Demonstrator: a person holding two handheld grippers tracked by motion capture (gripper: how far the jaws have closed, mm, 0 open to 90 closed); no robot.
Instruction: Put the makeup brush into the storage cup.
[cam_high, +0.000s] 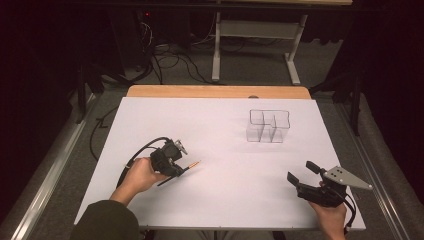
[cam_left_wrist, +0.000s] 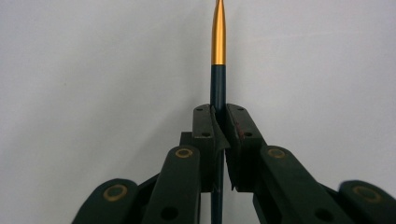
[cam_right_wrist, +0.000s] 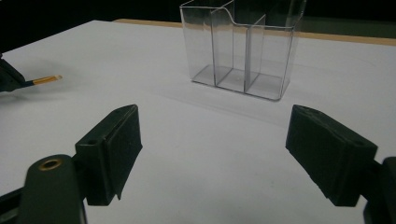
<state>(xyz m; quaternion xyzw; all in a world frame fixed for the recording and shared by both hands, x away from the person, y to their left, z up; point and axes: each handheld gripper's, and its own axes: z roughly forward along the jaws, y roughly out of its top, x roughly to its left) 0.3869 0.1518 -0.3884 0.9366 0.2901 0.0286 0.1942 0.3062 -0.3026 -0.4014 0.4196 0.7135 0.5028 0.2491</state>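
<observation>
Close to the lens, the left gripper has its jaws clamped on a dark pen, gold tip pointing to the top of the frame, low over the white bench. Lower right in the high view, the right gripper waits with jaws spread wide, gripping nothing. At upper right stands a clear divided holder, apparently empty, though the glare makes that hard to confirm; it's probably where the pen is headed.

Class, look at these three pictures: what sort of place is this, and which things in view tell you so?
Probably a lab set up for recording handling tasks: a white table among dark curtains, loose cables on the floor behind, and a person holding the left gripper and right gripper.
</observation>
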